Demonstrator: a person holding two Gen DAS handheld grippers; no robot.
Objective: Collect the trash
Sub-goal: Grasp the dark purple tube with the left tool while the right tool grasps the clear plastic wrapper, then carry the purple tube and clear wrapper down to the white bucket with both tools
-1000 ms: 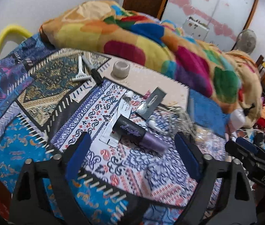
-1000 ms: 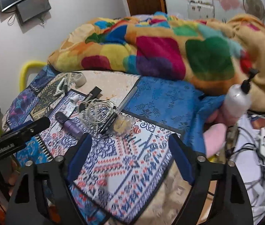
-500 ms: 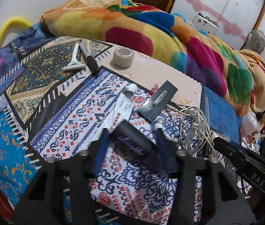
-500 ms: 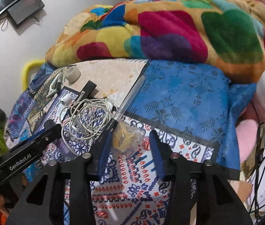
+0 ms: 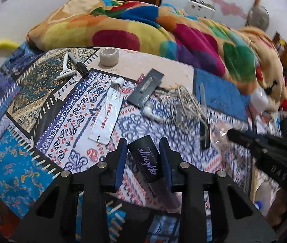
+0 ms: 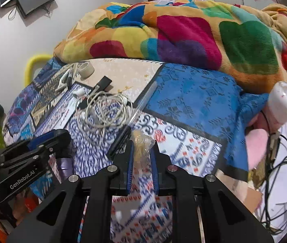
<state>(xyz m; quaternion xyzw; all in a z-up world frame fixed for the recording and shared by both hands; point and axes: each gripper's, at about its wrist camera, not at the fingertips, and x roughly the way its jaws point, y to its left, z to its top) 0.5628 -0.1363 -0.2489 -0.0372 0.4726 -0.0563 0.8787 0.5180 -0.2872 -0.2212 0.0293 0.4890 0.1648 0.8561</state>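
Collecting has only just got going, as far as I can judge: both grippers have pieces in them, but nothing has gone into any bin, and no bin or bag shows in either view. The left gripper (image 5: 143,160) has just been closing, and its blue pads now sit against the sides of the black spray bottle (image 5: 147,162), the one with purple lettering, which seems to hang tilted just over the patterned bed cover (image 5: 21,162). The right gripper (image 6: 141,158) has likewise just been closing and is now clenched on the crumpled clear wrapper (image 6: 142,143), which sticks up between its pads just beside the pen (image 6: 141,103). Plenty is left on the bed: the flattened white tube (image 5: 109,113), the dark card (image 5: 146,90), the tangle of white cord (image 5: 186,105) with its earbud (image 5: 148,109), the razor (image 5: 65,68), the marker (image 5: 78,62) and the tape roll (image 5: 109,57) further back, near the heaped blanket (image 5: 163,30). Which of these count as trash I can't say for sure; the tube and the card look likeliest. So two items are picked up, none are binned, and the clearing has mostly yet to be done.
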